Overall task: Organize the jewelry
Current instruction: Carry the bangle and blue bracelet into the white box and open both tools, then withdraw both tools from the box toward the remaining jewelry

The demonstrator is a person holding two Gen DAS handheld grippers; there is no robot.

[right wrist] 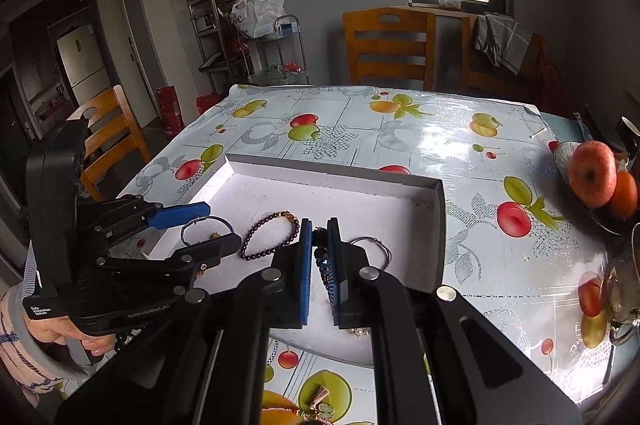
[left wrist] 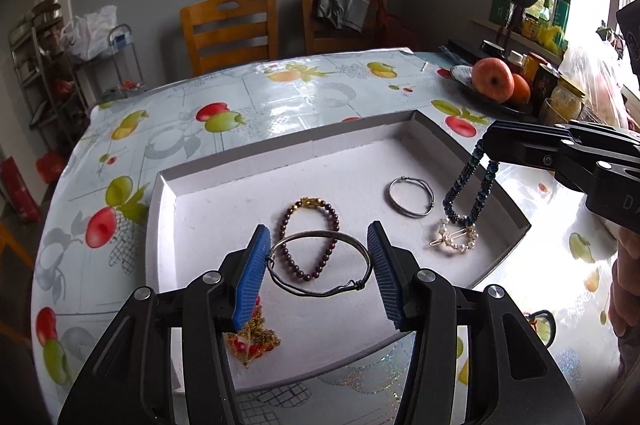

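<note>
A white shallow tray (left wrist: 280, 161) lies on the fruit-print tablecloth. My left gripper (left wrist: 319, 229) is shut across a silver bangle (left wrist: 320, 263), its blue pads pressing on both sides, above the tray's near part. From the right, my right gripper (left wrist: 492, 141) is shut on a blue beaded strand (left wrist: 468, 193) that hangs down to the tray floor. In the tray lie a dark red bead bracelet (left wrist: 308, 237), a second thin silver bangle (left wrist: 412, 197), a pearl clip (left wrist: 454, 239) and a gold chain (left wrist: 252, 337). The right wrist view shows the blue beads (right wrist: 320, 249) pinched between the right gripper (right wrist: 320, 237) pads, with the left gripper (right wrist: 222, 227) holding its bangle (right wrist: 206, 229).
A dish with an apple (left wrist: 492, 81) and an orange stands at the table's right, beside jars (left wrist: 566, 97). Wooden chairs (left wrist: 228, 29) stand behind the table. A clover pendant (right wrist: 320, 409) lies on the cloth in front of the tray. A person's hand (right wrist: 48, 333) grips the left handle.
</note>
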